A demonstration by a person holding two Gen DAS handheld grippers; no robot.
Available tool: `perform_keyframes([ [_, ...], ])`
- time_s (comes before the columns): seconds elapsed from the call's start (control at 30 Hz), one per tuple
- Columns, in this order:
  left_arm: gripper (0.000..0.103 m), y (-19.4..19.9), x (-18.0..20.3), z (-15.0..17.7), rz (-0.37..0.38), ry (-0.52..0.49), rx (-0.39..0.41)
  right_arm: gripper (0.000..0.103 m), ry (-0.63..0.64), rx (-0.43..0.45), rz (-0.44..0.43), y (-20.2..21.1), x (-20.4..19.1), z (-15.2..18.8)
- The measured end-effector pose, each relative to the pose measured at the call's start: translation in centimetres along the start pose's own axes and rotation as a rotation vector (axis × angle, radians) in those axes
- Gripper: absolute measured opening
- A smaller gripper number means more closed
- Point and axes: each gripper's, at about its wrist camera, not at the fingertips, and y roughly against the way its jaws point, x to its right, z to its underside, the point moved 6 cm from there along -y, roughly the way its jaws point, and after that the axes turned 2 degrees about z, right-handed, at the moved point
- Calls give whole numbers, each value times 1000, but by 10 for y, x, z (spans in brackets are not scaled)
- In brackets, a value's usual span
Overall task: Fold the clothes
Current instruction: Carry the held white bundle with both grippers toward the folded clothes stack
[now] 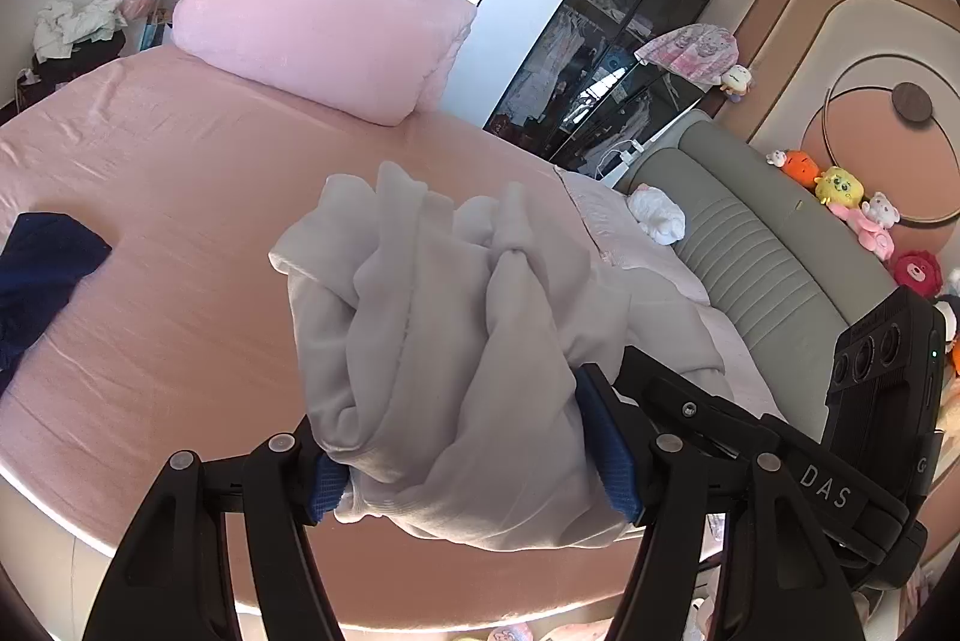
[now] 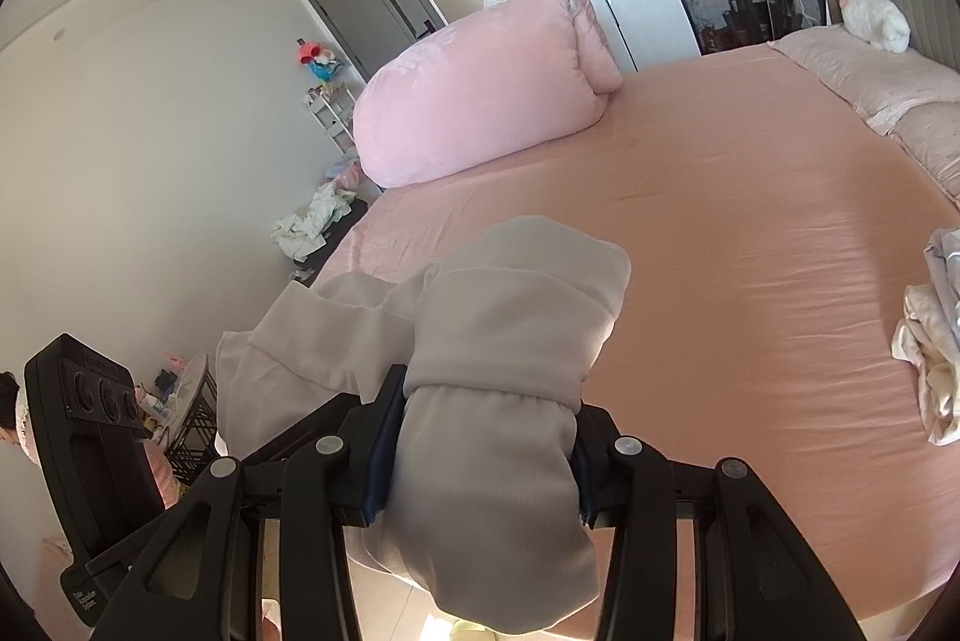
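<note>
Grey garment [image 1: 456, 341] bunched between both jaws, seemingly above bed [image 1: 180, 233].

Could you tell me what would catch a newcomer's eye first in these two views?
A bunched pale grey garment fills the foreground, clamped in the left gripper and right gripper. Behind it, a big rolled pink duvet lies at the far side of the pink bed.

Black hand-held gripper [image 1: 474, 452]; blue pads [image 1: 609, 452]; silver screws [image 1: 666, 442]
</note>
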Motion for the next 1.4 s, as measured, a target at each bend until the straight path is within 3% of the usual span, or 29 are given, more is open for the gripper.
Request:
perform_keyframes([
  [0.77, 65, -103, 142, 18, 149, -123, -179, 46, -93, 66, 161, 68, 144, -44],
  [1.17, 65, -162, 216, 27, 259, -150, -270, 46, -130, 106, 288, 108, 224, -72],
  [1.4, 65, -197, 250, 30, 279, -187, -299, 46, -134, 109, 324, 121, 270, -91],
])
